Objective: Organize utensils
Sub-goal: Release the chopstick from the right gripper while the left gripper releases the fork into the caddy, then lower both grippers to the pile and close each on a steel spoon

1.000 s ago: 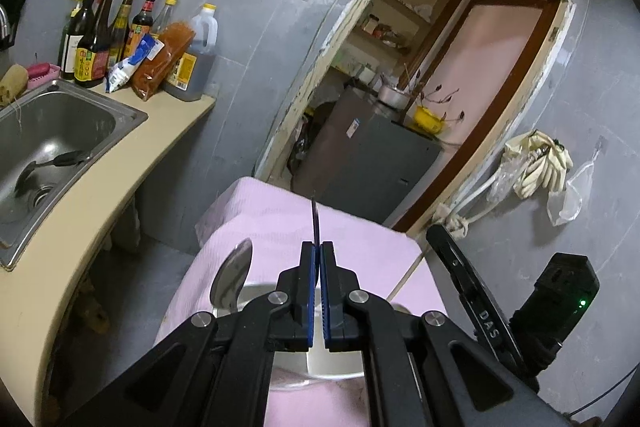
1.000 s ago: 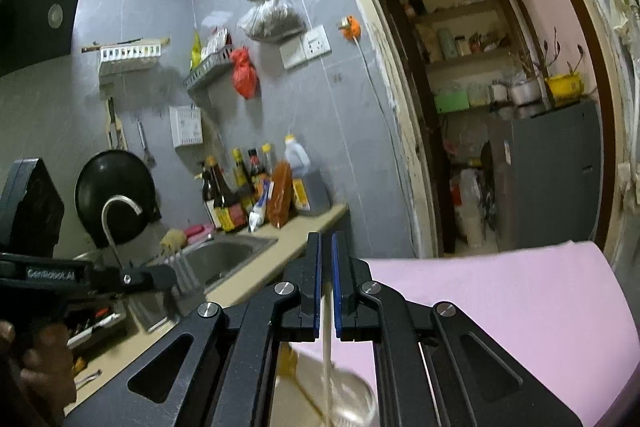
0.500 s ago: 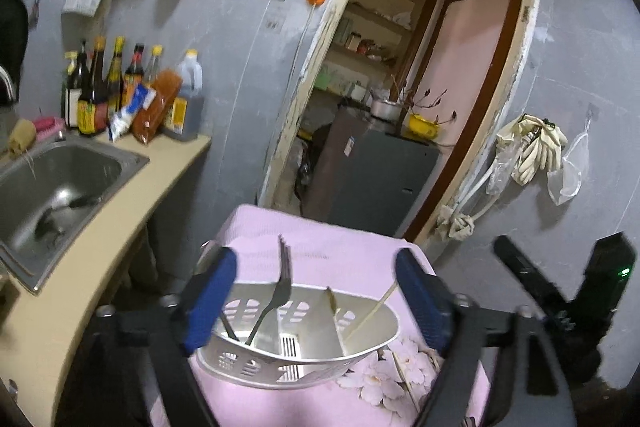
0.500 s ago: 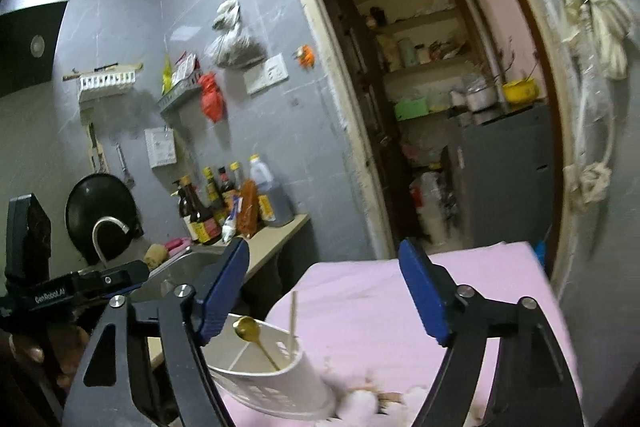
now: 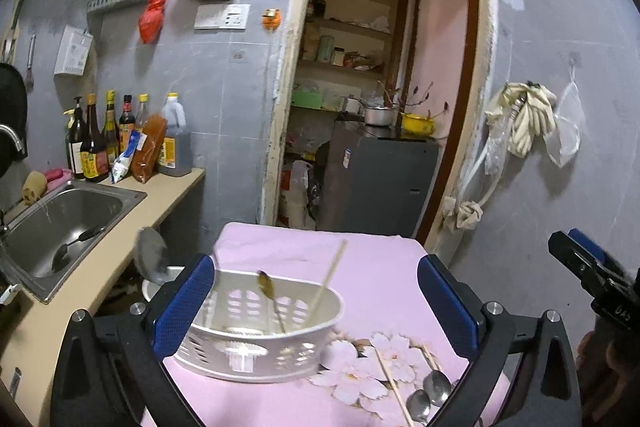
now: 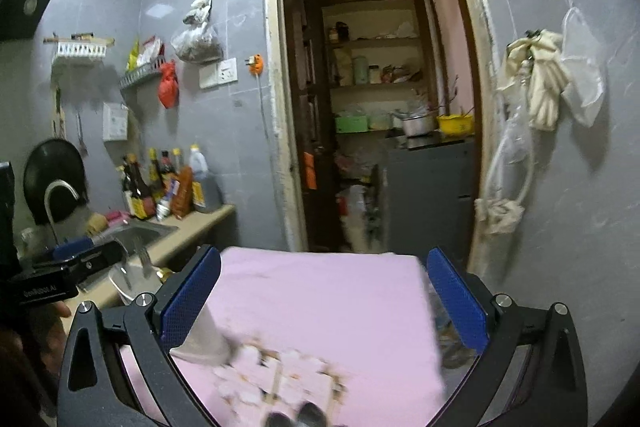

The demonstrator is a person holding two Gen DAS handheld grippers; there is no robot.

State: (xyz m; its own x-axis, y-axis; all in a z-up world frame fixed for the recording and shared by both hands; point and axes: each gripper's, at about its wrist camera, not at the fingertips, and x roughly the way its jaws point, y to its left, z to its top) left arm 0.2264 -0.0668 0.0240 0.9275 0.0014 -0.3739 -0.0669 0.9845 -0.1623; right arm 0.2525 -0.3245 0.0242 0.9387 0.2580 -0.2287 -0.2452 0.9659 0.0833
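A white slotted utensil basket stands on the pink floral tablecloth. It holds a gold spoon and a chopstick. Two metal spoons and chopsticks lie on the cloth at the front right. My left gripper is open and empty, its jaws wide on either side of the basket. My right gripper is open and empty above the cloth; the basket's corner shows by its left finger. The view is blurred.
A counter with a steel sink and sauce bottles runs along the left. A doorway with a grey cabinet lies behind the table. The other gripper shows at the right edge.
Both grippers opened from shut, letting a fork and a chopstick drop into the basket, then pulled back and up. The views have levelled toward the doorway.
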